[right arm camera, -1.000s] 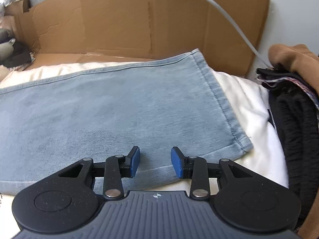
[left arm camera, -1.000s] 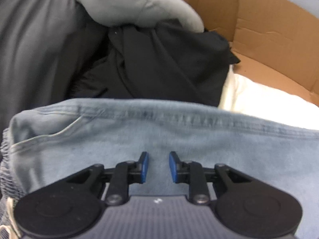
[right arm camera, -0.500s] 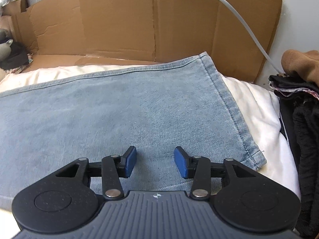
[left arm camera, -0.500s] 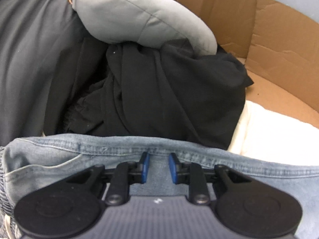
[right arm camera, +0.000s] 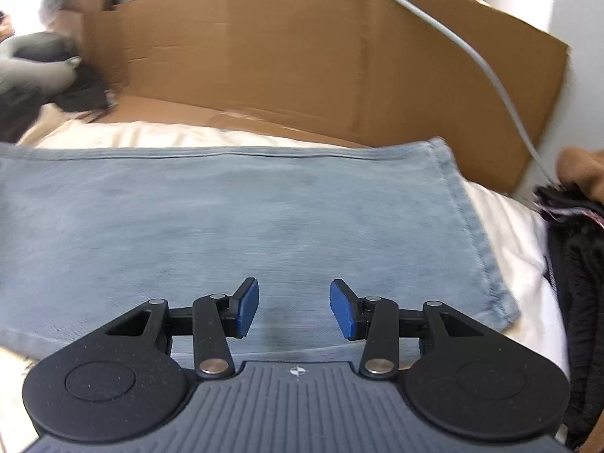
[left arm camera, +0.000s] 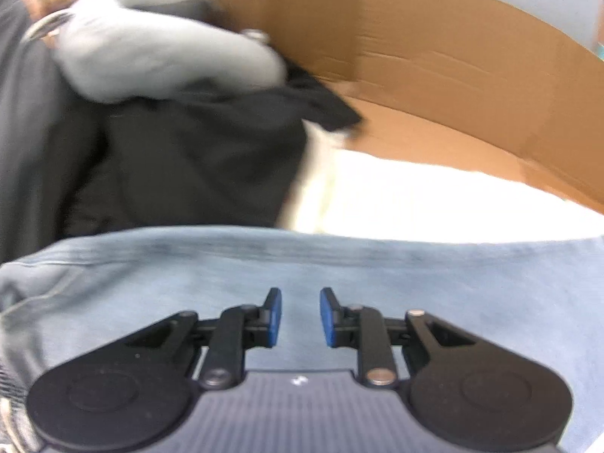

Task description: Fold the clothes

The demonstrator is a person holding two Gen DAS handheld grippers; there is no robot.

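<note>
over the jeans [right arm camera: 264, 226] both tongs [left arm camera: 301, 317] [right arm camera: 294, 309] gape empty; only right view shows the hem [right arm camera: 479, 241].

A creased brown cardboard sheet [right arm camera: 302, 56] stands along the far side of the cream padded bedding [right arm camera: 506, 234], with a thin grey cable [right arm camera: 468, 49] slanting down its right part toward the far right corner.
</note>
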